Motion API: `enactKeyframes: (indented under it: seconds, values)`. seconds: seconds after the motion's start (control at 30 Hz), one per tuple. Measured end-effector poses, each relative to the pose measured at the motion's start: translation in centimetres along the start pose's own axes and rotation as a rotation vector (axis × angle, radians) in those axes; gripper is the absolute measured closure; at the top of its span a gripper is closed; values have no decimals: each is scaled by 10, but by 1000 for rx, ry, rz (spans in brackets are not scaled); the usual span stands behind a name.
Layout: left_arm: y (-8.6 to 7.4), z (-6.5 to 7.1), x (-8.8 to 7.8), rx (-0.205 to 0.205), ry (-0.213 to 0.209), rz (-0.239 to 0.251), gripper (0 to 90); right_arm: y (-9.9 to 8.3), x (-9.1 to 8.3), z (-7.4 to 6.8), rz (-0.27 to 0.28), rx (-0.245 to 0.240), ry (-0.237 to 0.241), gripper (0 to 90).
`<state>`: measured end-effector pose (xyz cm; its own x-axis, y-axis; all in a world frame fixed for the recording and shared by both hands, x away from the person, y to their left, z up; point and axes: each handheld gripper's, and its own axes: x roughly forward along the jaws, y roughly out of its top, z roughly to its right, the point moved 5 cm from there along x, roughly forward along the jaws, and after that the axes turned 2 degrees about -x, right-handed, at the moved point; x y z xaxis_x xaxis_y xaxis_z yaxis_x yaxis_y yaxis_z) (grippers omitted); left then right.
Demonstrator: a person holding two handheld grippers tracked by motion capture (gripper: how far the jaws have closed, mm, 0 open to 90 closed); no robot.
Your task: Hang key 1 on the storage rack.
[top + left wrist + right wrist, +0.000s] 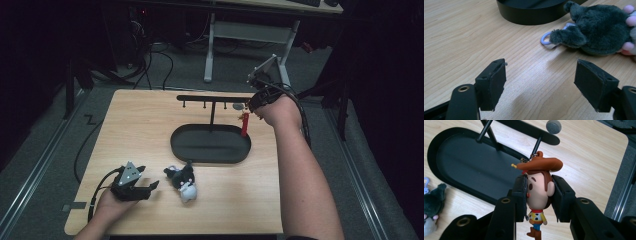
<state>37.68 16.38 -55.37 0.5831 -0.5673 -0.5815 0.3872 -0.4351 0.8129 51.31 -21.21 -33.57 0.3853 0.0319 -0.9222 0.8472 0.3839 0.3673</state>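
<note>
One cowboy figurine keychain is what I am working with: my right gripper pinches its big head from both sides, pads pressed on the cheeks, the small body dangling below the jaws. Its long axis runs up and down, hat on top, boots at the bottom. The relation that matters lies just above the hat: the keychain's metal loop sits right at the end peg of the black hanging rack, and I judge the coming move turns on whether that loop is over the peg. That I cannot tell; the hat brim covers the join and the clasp is small. In the high view the figurine hangs at the rack's right end, above the counter just past the oval base tray.

My left gripper rests low near the front edge, jaws spread with nothing between them. Just beside it lies a dark plush toy keychain, its pale blue clip toward the tray; the plush runs off that view's right edge.
</note>
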Motion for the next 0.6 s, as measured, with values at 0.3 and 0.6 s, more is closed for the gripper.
enactKeyframes:
  seconds: [0.3,0.6]
  values:
    - [0,-1,0,-4,2,3,256,-3,11,7,-2,33,-7,672]
    - [0,1,1,2,-2,0,256,-23,43,5,-52,42,28,670]
